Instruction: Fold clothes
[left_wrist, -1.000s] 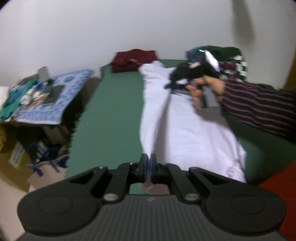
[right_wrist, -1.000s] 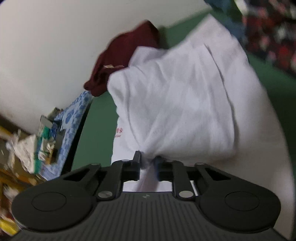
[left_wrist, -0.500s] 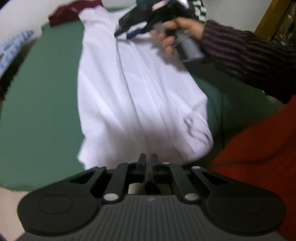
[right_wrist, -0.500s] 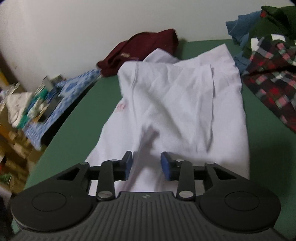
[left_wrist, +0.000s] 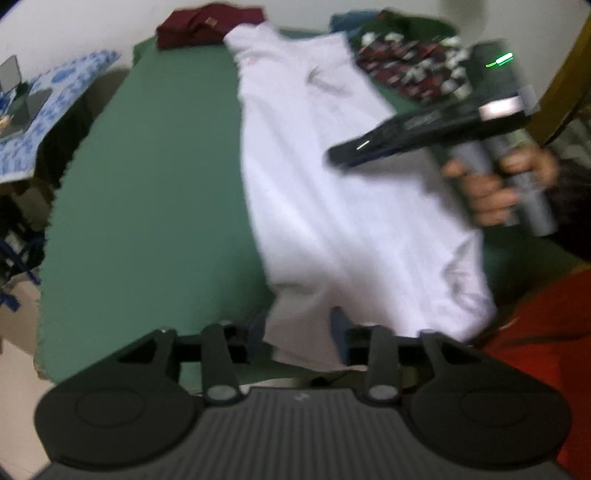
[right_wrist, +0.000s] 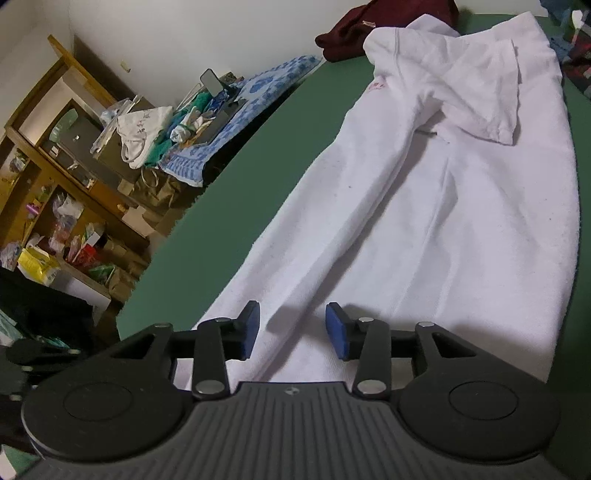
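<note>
Both hand-held grippers released, green table (left_wrist: 155, 177)

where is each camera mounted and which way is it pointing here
Left wrist: sits on the left gripper, looking along the green table over the white shirt; shows its open fingers, the person's right hand and the right gripper.
Right wrist: sits on the right gripper, low over the shirt's hem, facing the cluttered shelves; shows its open fingers.
Shared: shirt, table, maroon garment.
</note>
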